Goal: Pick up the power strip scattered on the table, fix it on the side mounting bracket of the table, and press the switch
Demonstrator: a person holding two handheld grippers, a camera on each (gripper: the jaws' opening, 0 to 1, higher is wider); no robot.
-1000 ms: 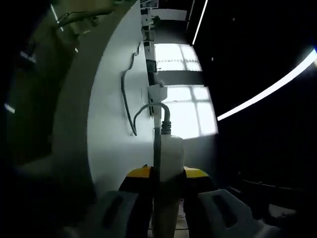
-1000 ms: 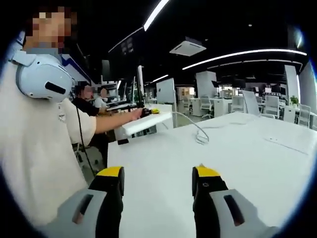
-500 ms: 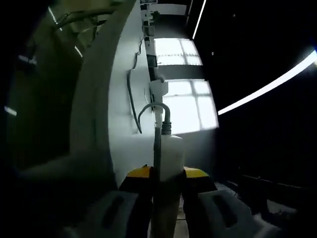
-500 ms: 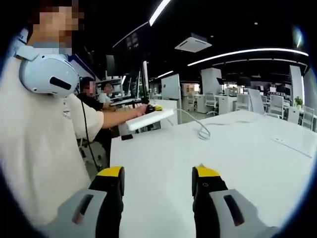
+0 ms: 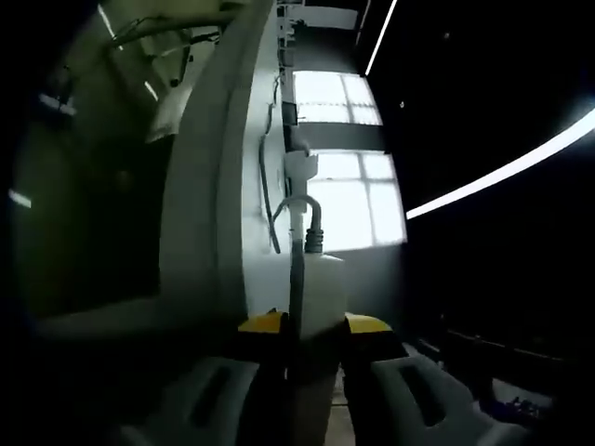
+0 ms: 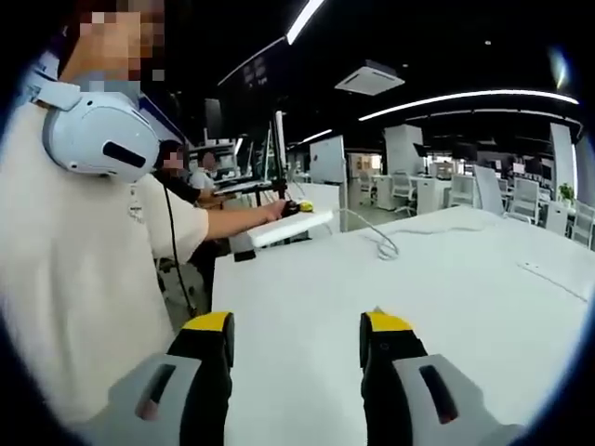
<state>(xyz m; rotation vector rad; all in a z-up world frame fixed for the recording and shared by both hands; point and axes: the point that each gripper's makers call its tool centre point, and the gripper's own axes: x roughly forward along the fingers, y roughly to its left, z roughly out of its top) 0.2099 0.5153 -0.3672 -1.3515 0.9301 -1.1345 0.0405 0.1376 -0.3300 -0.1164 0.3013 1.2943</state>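
Note:
In the left gripper view my left gripper (image 5: 313, 325) is shut on the white power strip (image 5: 318, 295), which stands up between the yellow-tipped jaws. Its grey cable (image 5: 296, 212) loops from the strip's top onto the white table (image 5: 212, 186), seen edge-on at the left. In the right gripper view the same power strip (image 6: 290, 226) is held out level past the table's far left edge by the other gripper (image 6: 299, 206), with the cable (image 6: 376, 240) trailing over the table (image 6: 437, 297). My right gripper (image 6: 296, 339) is open above the tabletop, holding nothing.
A person in a pale shirt (image 6: 74, 279) with white headphones (image 6: 98, 139) stands close on the left of the right gripper view. Other people sit at desks with monitors behind. More desks and chairs (image 6: 507, 195) fill the far right.
The left gripper view has swung, so the table's edge now takes more of the left side. In the right gripper view the person looms nearer and the held strip sits slightly farther right.

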